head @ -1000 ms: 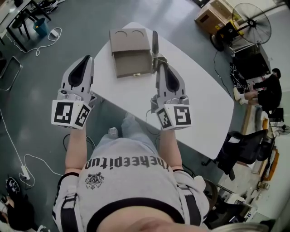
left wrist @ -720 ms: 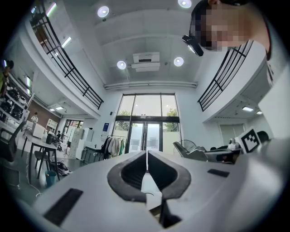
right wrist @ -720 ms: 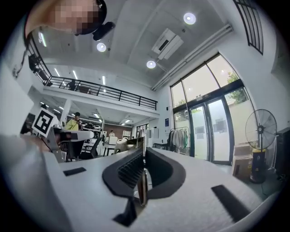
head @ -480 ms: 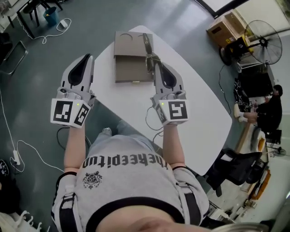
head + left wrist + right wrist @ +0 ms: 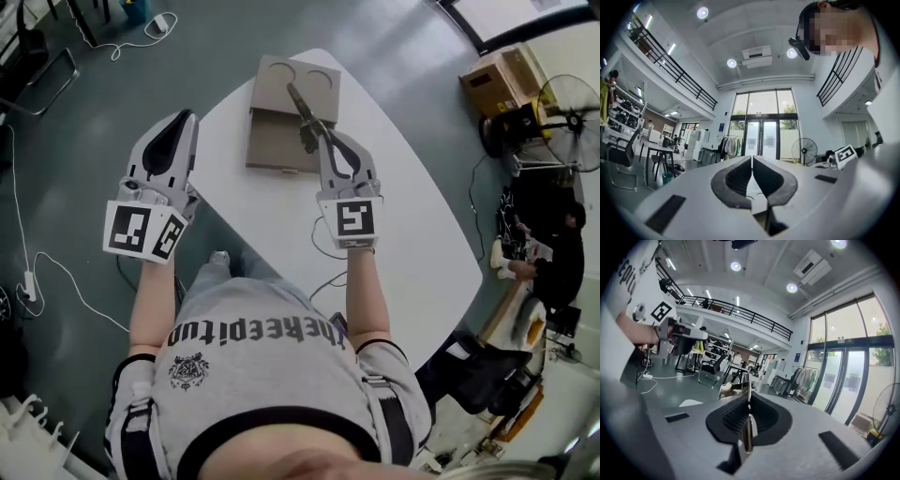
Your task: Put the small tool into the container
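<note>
Over the brown container [image 5: 281, 141] on the white table [image 5: 412, 234], the right gripper [image 5: 317, 131] pinched the small tool [image 5: 298, 101]; the left gripper [image 5: 181, 120] was closed, empty

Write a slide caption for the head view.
Right gripper holds the small metal tool over the brown container on the white table; left gripper shut and empty.

I see a grey floor [image 5: 75, 141], a white table [image 5: 412, 225], tall windows [image 5: 761, 122], a standing fan [image 5: 804, 151] and round ceiling lights [image 5: 702, 12].

desk [image 5: 412, 216] white; container [image 5: 281, 141] tan-brown; small tool [image 5: 302, 105] dark grey; left claw [image 5: 187, 118], right claw [image 5: 317, 131] pale grey, black pads [image 5: 736, 180], black-and-white square markers [image 5: 131, 230].
</note>
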